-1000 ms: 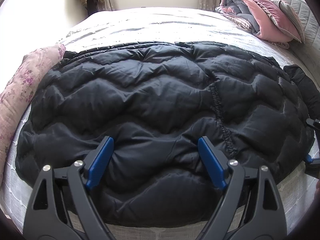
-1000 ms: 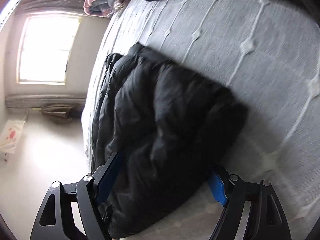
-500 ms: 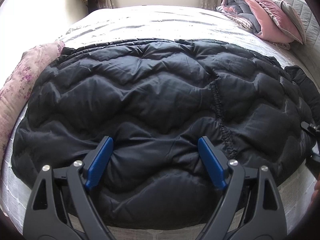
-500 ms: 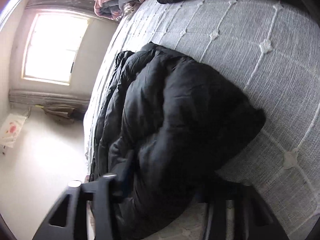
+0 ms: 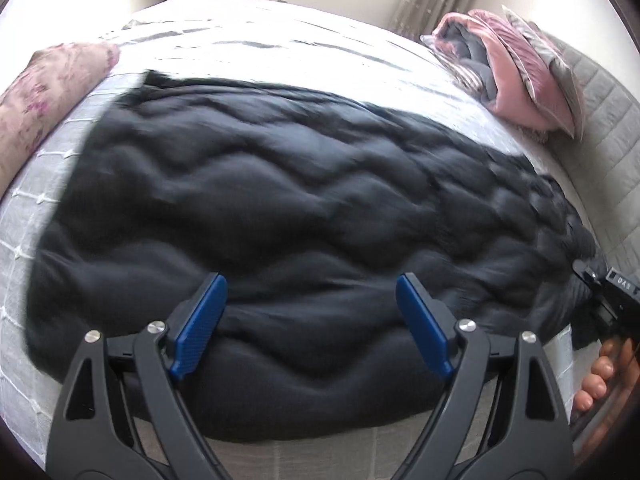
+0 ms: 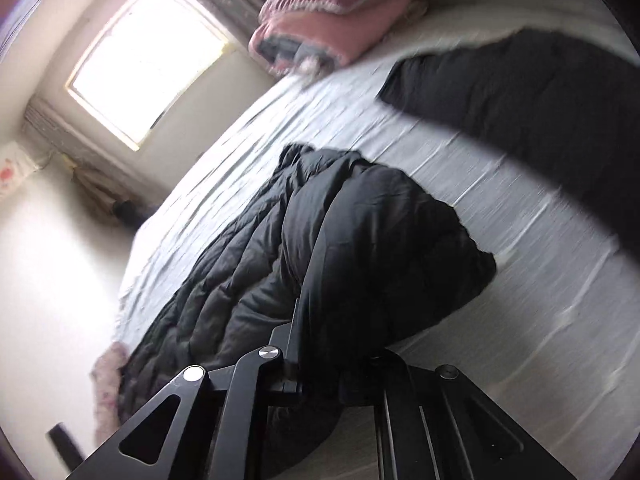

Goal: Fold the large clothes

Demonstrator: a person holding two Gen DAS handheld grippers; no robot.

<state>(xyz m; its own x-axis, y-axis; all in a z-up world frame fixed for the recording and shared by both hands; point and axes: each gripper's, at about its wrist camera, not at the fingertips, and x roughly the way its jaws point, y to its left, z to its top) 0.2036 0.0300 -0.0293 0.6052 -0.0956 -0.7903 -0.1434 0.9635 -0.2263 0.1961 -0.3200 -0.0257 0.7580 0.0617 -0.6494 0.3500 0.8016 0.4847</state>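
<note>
A large black quilted puffer coat (image 5: 300, 220) lies spread across the grey bed (image 5: 280, 56). My left gripper (image 5: 312, 320) is open, its blue pads (image 5: 200, 320) apart, just above the coat's near edge. In the right wrist view the right gripper (image 6: 320, 360) is shut on the near end of the coat (image 6: 380, 240), which bunches up between the fingers. The right gripper also shows at the right edge of the left wrist view (image 5: 604, 304), at the coat's right end.
A folded pink and grey quilt (image 5: 512, 76) sits at the bed's far right by a grey headboard (image 5: 608, 120). A floral pink pillow (image 5: 44, 92) lies at the left edge. Another black garment (image 6: 540, 100) lies farther up the bed. A bright window (image 6: 148, 60) is behind.
The right gripper has closed on the coat's end and swung, so its view turned. The left gripper has shifted left and tilted; it stays open.
</note>
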